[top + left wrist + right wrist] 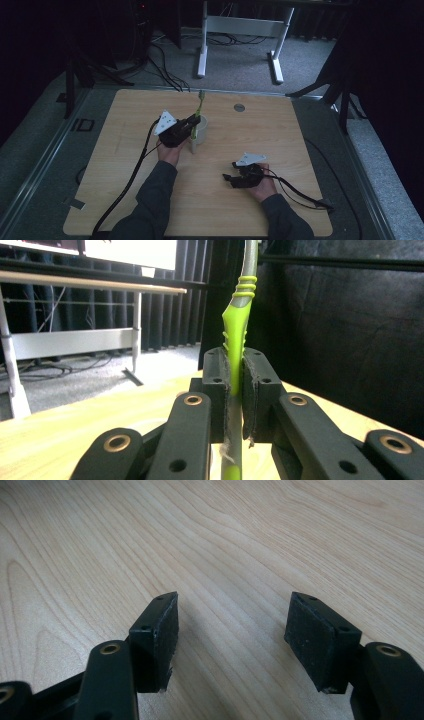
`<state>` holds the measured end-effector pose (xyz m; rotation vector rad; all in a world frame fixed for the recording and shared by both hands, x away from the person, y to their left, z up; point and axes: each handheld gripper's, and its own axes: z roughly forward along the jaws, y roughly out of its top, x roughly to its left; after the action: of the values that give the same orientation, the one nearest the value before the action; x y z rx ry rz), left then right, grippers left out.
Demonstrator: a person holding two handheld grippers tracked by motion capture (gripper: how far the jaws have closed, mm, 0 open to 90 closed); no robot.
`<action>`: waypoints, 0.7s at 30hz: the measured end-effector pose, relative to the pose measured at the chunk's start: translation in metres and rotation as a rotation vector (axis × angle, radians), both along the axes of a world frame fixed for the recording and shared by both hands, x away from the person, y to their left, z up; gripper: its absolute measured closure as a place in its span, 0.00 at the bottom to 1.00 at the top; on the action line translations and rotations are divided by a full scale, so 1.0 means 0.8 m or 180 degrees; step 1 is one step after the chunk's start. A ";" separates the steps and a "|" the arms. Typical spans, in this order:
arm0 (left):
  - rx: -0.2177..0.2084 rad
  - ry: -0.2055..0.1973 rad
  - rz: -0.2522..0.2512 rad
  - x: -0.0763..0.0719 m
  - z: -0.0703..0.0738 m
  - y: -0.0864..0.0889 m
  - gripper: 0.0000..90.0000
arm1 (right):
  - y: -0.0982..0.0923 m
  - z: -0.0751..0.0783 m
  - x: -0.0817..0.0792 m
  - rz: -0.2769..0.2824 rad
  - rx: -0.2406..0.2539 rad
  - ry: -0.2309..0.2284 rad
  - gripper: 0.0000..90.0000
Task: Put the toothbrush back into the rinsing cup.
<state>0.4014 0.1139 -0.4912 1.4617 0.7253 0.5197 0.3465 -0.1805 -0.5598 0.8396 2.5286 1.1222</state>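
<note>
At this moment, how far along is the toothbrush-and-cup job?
Done: the left claw is shut on the green toothbrush. In hand: it holds the brush upright at the white cup. Left: whether it goes in or comes out is unclear. The right claw is open over the table.

Open tabletop, one obstacle
Only the white cup (200,131) with its upright toothbrush (199,107) seemingly blocks the wooden table (280,130)

The high view looks forward and down on the pale wooden table (280,135), mid-frame. The left gripper view sits low, facing level across it. The right gripper view looks closely down on its grain (240,540).
</note>
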 end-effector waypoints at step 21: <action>0.0551 0.0392 0.0042 -0.022 -0.023 0.011 0.42 | 0.000 0.000 0.000 0.0014 -0.0010 -0.0018 0.42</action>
<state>0.3837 0.1225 -0.5094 1.6627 0.8032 0.5160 0.3466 -0.1807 -0.5599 0.8291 2.5283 1.1200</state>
